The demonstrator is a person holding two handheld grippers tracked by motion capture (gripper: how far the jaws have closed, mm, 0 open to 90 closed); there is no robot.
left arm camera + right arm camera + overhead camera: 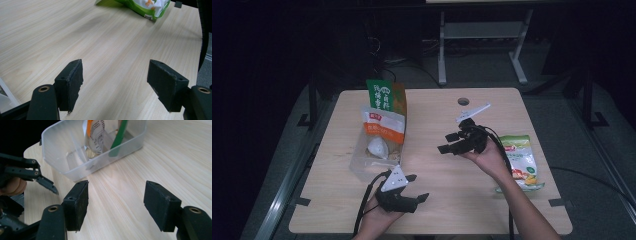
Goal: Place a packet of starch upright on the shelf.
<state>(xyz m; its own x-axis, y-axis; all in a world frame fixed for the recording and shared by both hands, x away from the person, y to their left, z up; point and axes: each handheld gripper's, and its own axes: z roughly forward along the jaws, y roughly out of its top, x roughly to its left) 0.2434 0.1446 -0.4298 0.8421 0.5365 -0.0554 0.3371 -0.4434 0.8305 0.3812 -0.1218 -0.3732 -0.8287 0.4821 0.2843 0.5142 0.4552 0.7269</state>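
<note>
nearest the camera in the high view, the left claw point(414, 187) hovers low over the near edge of the surface point(447, 200), jaws apart with nothing between them. right claw point(451, 142) sits mid-surface, aimed toward the clear plastic bin point(362, 165), jaws also apart and empty. bin stands at the left, holding an upright green packet point(385, 95) and an orange-white pouch point(383, 124). green snack bag point(521, 160) lies flat by the right edge, well apart from the bin.

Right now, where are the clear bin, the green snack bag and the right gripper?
clear bin point(62, 170), right gripper view, its near wall.
green snack bag point(522, 160), high view, middle of its front.
right gripper point(448, 142), high view, midway between its fingertips.
</note>
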